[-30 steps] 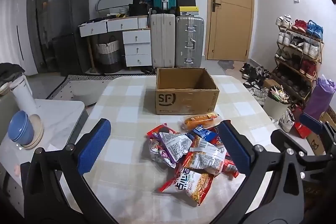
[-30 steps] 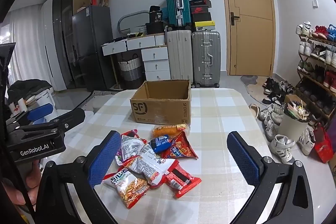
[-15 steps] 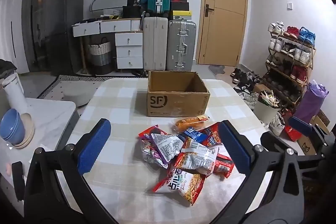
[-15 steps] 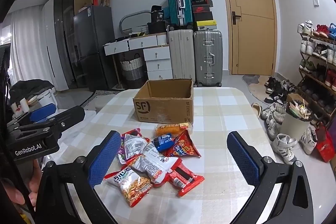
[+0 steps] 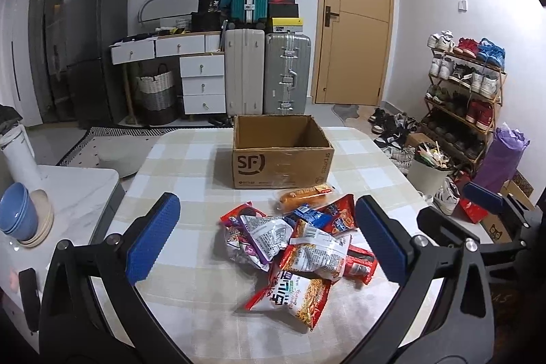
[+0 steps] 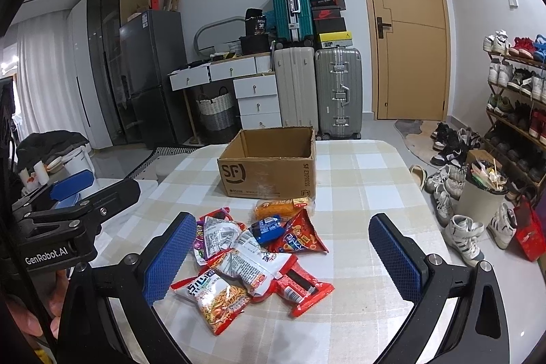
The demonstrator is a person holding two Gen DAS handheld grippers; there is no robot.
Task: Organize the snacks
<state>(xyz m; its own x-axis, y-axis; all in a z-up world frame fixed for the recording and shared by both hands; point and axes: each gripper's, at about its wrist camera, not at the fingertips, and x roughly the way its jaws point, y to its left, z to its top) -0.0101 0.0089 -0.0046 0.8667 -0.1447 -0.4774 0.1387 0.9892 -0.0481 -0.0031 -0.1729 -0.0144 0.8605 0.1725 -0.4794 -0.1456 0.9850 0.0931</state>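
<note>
With nothing boxed yet, we hold the left gripper [image 5: 266, 239] and right gripper [image 6: 281, 258] wide open and empty above the snack pile [image 6: 254, 256], the cardboard box [image 6: 269, 168] at twelve o'clock beyond it, so next we likely pinch one packet.

The cardboard box [image 5: 281, 159] is matt brown paperboard, its front a little scuffed. Just in front of it the snack packets [image 5: 300, 241] are glossy, crinkled plastic film. The tablecloth [image 5: 184, 159] under the box looks like soft matt checked cloth. Behind the box, the silver suitcase [image 5: 287, 74] is ribbed, dull-shining metal
</note>
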